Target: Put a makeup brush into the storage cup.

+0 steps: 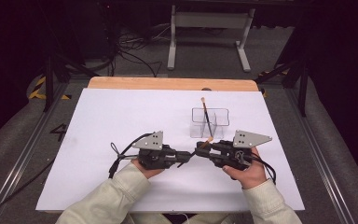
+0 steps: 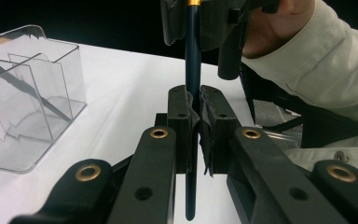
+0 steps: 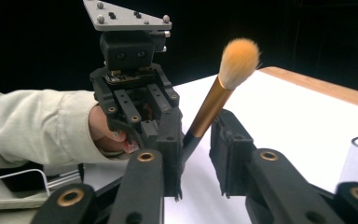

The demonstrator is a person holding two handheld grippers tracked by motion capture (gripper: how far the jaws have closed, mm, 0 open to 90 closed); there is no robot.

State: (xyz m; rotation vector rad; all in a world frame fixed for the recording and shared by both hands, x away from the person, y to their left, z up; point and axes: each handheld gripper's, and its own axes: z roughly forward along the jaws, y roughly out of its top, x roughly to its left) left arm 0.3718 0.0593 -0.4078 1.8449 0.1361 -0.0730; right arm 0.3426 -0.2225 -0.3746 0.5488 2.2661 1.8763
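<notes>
Looking down from the high view, the two hands met low on the white sheet (image 1: pixel 121 121), the left gripper (image 1: pixel 186 157) and right gripper (image 1: pixel 200 150) nose to nose with a makeup brush (image 1: pixel 207 141) passing between them; forearms in pale sleeves came in from the bottom edge. Just beyond stood a clear divided organizer (image 1: pixel 209 122) with a second brush (image 1: pixel 205 114) leaning in it — close to the right gripper's tip.

The left gripper view showed what the high view could not: the left gripper (image 2: pixel 195 109) was clamped on the brush's dark blue handle (image 2: pixel 193 70), which ran upright between its pads and on below them. The right gripper's body hung just above, around the gold ferrule, with the hand behind it. The organizer (image 2: pixel 28 93) sat to the side.

The right gripper view showed the right gripper (image 3: pixel 196 140) with the handle lying against one pad and a gap at the other — not yet gripping. The orange bristle head (image 3: pixel 239 57) tilted up past the jaws, the left gripper behind.
</notes>
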